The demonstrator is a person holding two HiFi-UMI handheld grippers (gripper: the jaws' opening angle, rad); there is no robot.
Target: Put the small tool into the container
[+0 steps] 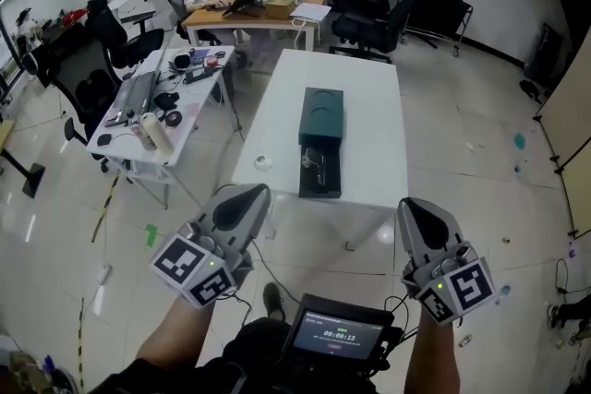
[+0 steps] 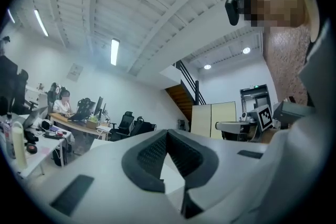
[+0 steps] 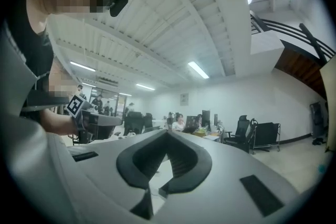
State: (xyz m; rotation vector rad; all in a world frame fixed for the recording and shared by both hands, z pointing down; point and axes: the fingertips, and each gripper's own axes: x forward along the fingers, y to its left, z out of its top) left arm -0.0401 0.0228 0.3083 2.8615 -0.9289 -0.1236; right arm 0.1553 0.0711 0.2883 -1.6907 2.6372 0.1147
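A long white surface [image 1: 277,120] fills the middle of the head view, its long axis running from the top of the frame toward the bottom. On it lies 1 dark green container [image 1: 321,113], a box whose long axis follows the surface's; its black drawer [image 1: 319,185] is pulled out toward the lower edge of the frame.

The left hand-held gripper [image 1: 254,192] sits at the lower left and the right hand-held gripper [image 1: 411,206] at the lower right, both short of the surface's near edge and well apart from the container. In each gripper view the 2 jaws meet at their tips with nothing between them [image 2: 167,136] [image 3: 168,134].

A thin pale item, seemingly the small tool [image 1: 313,163], lies inside the drawer; it is too small to tell its shape or which way it points. A small white ring [image 1: 263,161] rests on the surface left of the drawer.
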